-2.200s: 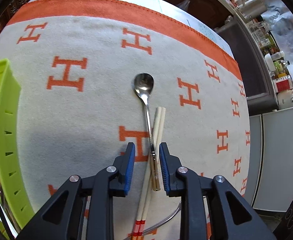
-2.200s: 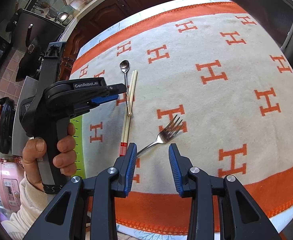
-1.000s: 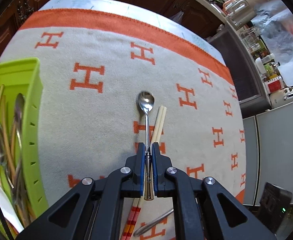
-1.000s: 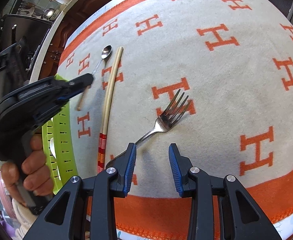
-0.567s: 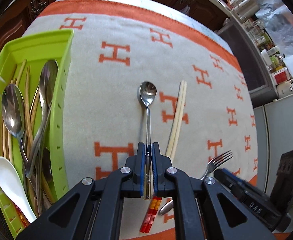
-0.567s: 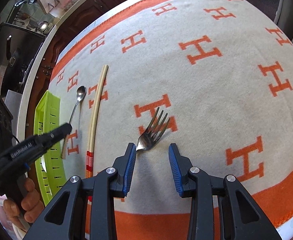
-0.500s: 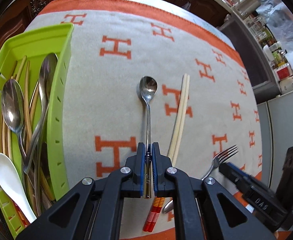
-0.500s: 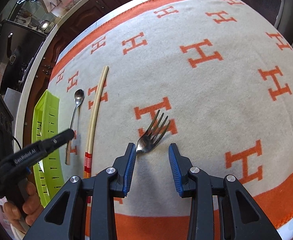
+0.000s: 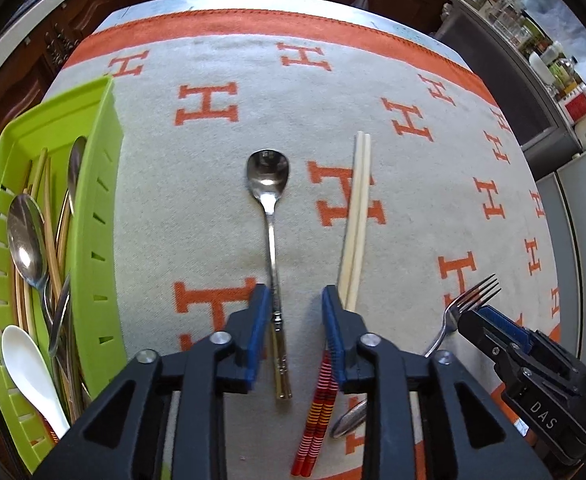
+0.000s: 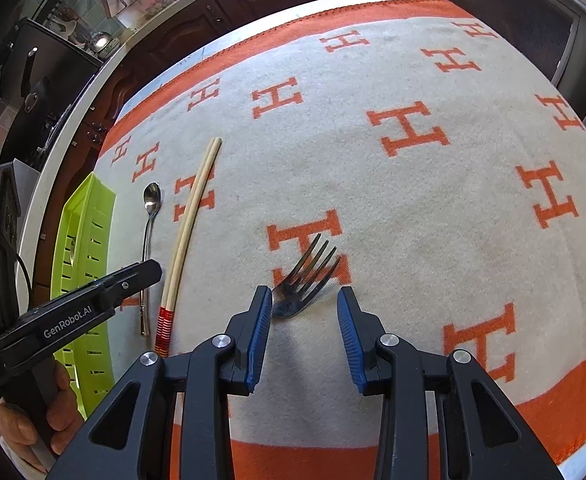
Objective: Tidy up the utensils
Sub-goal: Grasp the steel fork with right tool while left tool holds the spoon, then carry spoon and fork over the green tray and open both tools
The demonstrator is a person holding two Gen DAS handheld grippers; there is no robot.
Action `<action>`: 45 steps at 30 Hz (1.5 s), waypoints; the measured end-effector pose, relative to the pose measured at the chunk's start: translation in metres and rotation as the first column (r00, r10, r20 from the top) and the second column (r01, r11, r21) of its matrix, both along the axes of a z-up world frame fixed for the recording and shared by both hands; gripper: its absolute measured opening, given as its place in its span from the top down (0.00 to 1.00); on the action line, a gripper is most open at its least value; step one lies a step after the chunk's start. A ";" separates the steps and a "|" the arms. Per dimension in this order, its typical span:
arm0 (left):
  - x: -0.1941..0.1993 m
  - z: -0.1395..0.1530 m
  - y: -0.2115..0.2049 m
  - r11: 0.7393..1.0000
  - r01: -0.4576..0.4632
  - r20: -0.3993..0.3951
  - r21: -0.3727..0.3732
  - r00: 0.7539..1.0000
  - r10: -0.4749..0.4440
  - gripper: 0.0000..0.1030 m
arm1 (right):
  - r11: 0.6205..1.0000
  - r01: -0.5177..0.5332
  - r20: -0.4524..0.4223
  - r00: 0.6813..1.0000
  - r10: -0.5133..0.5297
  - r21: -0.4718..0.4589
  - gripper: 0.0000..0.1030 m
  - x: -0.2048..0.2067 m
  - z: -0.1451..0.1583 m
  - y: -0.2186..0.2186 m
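Observation:
A steel spoon [image 9: 269, 216] lies on the H-patterned cloth, its handle between the jaws of my open left gripper [image 9: 295, 300], close to the left finger. It also shows in the right wrist view [image 10: 149, 236]. A pair of chopsticks [image 9: 355, 216] lies just right of the spoon. A green basket [image 9: 97, 208] at the left holds several spoons and chopsticks. A steel fork [image 10: 305, 280] lies with its head between the jaws of my open right gripper [image 10: 304, 304]; its handle is hidden below the gripper.
The cream and orange cloth [image 10: 413, 184] covers the table. A white ceramic spoon [image 9: 29, 368] lies in the basket's near end. Dark cabinets and a cluttered counter stand beyond the far table edge.
My left gripper carried the spoon leftward toward the basket, then opened and released it on the cloth. My right gripper moved forward until its jaws flank the fork's head.

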State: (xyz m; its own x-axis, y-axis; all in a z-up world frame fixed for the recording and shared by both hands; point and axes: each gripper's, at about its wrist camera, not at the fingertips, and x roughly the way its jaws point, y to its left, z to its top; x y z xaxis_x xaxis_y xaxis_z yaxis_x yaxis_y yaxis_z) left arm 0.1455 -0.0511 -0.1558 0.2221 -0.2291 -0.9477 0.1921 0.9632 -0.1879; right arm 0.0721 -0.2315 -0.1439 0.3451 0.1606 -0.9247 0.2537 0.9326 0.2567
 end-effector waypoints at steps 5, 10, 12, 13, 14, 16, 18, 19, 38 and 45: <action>-0.014 0.001 -0.015 0.993 0.033 0.105 0.115 0.993 -0.045 0.74 | 1.000 -0.021 0.031 0.999 0.022 -0.020 0.66 0.000 -0.001 0.001; -0.023 0.001 -0.009 0.994 -0.002 0.206 0.113 0.978 -0.022 0.89 | 0.999 -0.039 0.077 0.996 0.041 -0.022 0.66 -0.002 -0.002 -0.001; -0.025 0.000 -0.004 0.995 -0.021 0.236 0.097 0.972 -0.002 0.96 | 0.998 -0.054 0.099 0.994 0.057 -0.036 0.66 -0.003 -0.003 0.000; -0.026 0.000 -0.001 0.997 -0.030 0.245 0.077 0.969 0.011 0.98 | 0.997 -0.060 0.107 0.992 0.064 -0.043 0.67 -0.003 -0.003 0.000; -0.026 -0.001 0.001 0.997 -0.039 0.251 0.060 0.968 0.022 0.98 | 0.996 -0.067 0.117 0.991 0.072 -0.051 0.67 -0.004 -0.003 0.001; -0.027 -0.002 0.009 0.998 -0.065 0.258 -0.012 0.964 0.066 0.98 | 0.994 -0.080 0.140 0.986 0.089 -0.069 0.67 -0.006 -0.004 0.003; -0.028 -0.002 0.017 0.993 -0.093 0.243 -0.073 0.964 0.108 0.98 | 0.992 -0.092 0.157 0.982 0.104 -0.084 0.67 -0.006 -0.004 0.005; -0.028 -0.001 0.018 0.991 -0.100 0.238 -0.089 0.964 0.118 0.98 | 0.991 -0.096 0.165 0.980 0.110 -0.092 0.67 -0.007 -0.005 0.006; -0.096 0.082 0.126 0.956 -0.291 0.401 -0.032 0.873 0.279 0.98 | 0.992 -0.121 0.366 0.926 0.096 0.047 0.98 -0.011 0.045 -0.008; -0.102 0.045 0.166 0.938 -0.347 0.327 -0.016 0.884 0.333 0.98 | 0.977 -0.198 0.482 0.865 0.138 0.077 0.98 -0.008 0.119 0.017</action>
State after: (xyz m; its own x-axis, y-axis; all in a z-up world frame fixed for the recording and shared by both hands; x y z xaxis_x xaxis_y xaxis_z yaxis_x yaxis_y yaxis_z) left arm 0.0437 0.1153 -0.1107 0.5714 -0.0465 -0.8194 -0.1062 0.9858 -0.1300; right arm 0.0638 -0.2147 -0.0250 0.6924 0.3542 -0.6287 -0.0835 0.9047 0.4178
